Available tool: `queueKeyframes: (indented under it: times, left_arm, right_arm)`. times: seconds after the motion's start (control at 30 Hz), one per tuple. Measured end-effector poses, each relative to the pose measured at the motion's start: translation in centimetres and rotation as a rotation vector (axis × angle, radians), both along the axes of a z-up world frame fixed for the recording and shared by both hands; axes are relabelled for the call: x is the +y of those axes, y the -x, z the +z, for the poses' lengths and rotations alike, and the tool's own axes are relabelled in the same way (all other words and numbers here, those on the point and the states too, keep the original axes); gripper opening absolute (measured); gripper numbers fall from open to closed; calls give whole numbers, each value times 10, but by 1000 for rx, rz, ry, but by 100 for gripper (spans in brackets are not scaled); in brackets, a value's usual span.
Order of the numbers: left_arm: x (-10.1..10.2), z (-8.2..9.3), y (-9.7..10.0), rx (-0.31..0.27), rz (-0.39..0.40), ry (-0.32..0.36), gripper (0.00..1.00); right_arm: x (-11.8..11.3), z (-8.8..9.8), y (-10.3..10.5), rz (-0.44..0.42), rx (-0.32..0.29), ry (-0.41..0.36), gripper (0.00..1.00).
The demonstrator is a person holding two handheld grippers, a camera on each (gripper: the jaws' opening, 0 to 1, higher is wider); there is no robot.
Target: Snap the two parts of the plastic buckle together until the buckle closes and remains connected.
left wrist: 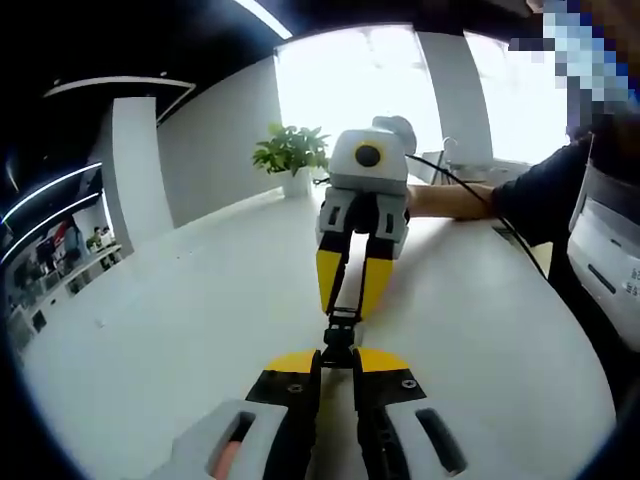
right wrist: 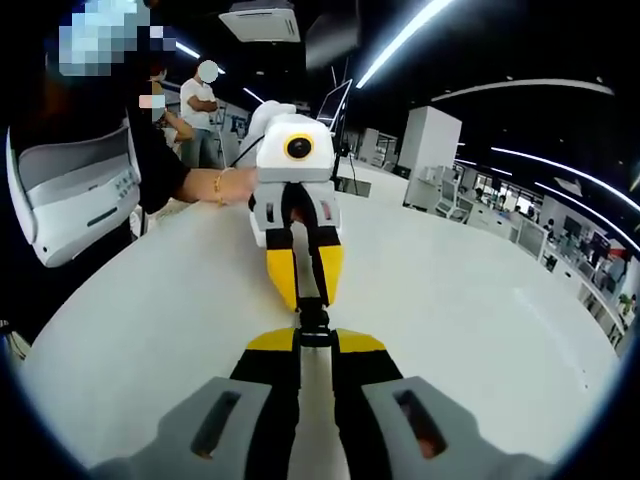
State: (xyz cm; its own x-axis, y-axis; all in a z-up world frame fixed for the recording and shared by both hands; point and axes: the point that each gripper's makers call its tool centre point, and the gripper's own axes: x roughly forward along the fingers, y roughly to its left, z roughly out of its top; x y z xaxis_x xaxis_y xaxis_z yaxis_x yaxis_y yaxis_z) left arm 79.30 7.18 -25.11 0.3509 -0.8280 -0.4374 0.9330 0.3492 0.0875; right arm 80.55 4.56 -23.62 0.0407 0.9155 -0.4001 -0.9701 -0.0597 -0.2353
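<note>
A small black plastic buckle hangs just above the white table, between two grippers that face each other. Its two halves meet end to end; whether they are latched I cannot tell. My left gripper comes up from the bottom of the left gripper view, shut on the near half's white strap. Opposite it, my right gripper is shut on the other white strap. In the right gripper view the buckle sits between my right gripper and my left gripper.
A potted plant stands at the table's far edge. A person's forearm and black cable reach in from the right. A second person stands beyond the table. The table's curved edge runs close by.
</note>
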Motion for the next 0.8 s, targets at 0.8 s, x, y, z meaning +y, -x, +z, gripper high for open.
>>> queueKeyframes:
  times: [0.8]
  left_arm:
    - [-2, 1, 4, -24, -22, -9, 12]
  right_arm:
    - [0, 3, 4, 27, -21, -5, 11]
